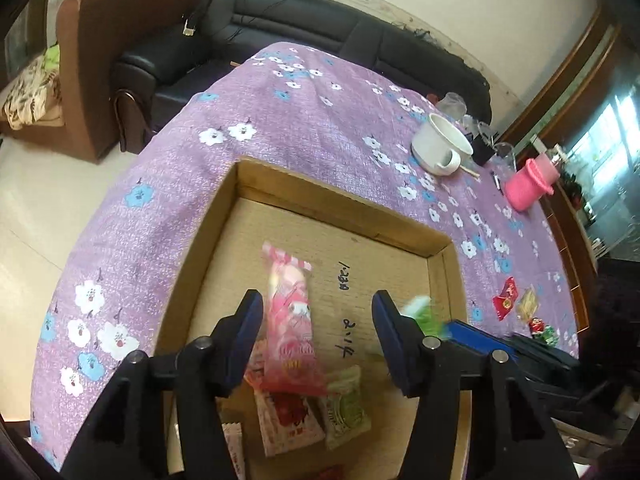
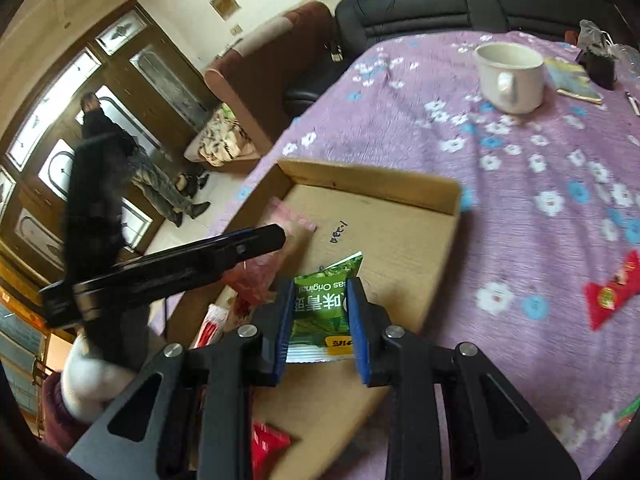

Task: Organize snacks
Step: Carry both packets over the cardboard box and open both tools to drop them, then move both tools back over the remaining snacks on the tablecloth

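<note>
Currently the box [image 1: 438, 276] holds several snacks, including a pink pack [image 1: 290, 320]. The left gripper [image 1: 316, 334] hangs spread and empty above it; the right gripper [image 2: 320, 320] clamps a green pack [image 2: 322, 304] over the box. Roughly midway: a red pack [image 2: 610, 294] and others remain on the cloth [image 2: 460, 128].

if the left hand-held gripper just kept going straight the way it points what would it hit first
Most likely the long pink snack packet lying in the cardboard box: it sits directly between the open fingers of the left hand-held gripper. Depth is hard to judge, so it might meet the box floor just beside it.
</note>
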The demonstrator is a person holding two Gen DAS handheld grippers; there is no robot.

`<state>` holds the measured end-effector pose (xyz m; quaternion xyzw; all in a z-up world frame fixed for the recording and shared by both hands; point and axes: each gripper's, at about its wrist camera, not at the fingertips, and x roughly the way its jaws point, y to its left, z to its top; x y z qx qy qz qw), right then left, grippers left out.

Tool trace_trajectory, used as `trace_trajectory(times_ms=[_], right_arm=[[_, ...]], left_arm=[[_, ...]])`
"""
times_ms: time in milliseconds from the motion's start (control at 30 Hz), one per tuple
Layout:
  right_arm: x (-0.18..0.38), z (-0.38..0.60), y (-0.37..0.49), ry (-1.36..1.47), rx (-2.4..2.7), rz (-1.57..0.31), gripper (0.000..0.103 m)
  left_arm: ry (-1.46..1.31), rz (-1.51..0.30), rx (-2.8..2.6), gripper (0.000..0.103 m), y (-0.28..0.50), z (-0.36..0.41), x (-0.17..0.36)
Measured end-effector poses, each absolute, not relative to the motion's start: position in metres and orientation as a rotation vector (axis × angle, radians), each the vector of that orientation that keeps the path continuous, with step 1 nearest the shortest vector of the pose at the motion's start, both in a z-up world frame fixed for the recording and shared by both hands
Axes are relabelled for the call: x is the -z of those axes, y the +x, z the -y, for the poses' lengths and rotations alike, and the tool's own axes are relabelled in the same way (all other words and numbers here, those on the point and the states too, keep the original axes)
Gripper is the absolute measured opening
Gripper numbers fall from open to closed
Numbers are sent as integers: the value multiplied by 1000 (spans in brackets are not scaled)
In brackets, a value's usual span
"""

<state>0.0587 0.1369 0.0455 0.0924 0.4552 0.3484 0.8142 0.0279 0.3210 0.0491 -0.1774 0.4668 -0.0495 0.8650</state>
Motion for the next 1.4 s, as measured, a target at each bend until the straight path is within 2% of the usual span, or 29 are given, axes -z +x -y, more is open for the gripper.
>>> trace_trajectory(times_ms=[133, 233, 300, 367, 500, 633, 833, 1100, 1267, 1400], right_arm=[[-50, -133, 54, 222, -737, -954, 34], [-73, -112, 40, 206, -716, -882, 34], [-91, -93, 28, 192, -699, -820, 37], [-102, -74, 15, 183, -675, -771, 50], [-114, -39, -1, 169, -618, -727, 51], [-139, 0, -24, 276, -599, -643, 50], [-151, 33, -56, 195, -594, -582, 54], [-89, 148, -3, 295, -323, -775, 54], [-71, 136, 32, 332, -381, -832, 54], [-46, 90, 72, 318, -397, -934, 54]], left_arm=[[-417, -954, 118, 57, 7, -327, -66], [-453, -891, 137, 57, -18, -325, -86], [-449, -835, 131, 57, -39, -322, -105], [-431, -777, 95, 61, -59, -320, -126], [-436, -649, 44, 78, -97, -315, -166], [-463, -612, 21, 80, -121, -299, -182], [-539, -620, 179, 80, -142, -254, -169], [-471, -707, 259, 80, -131, -194, -125], [-418, -766, 296, 80, -122, -171, -110], [-396, -781, 279, 80, -123, -170, -103]])
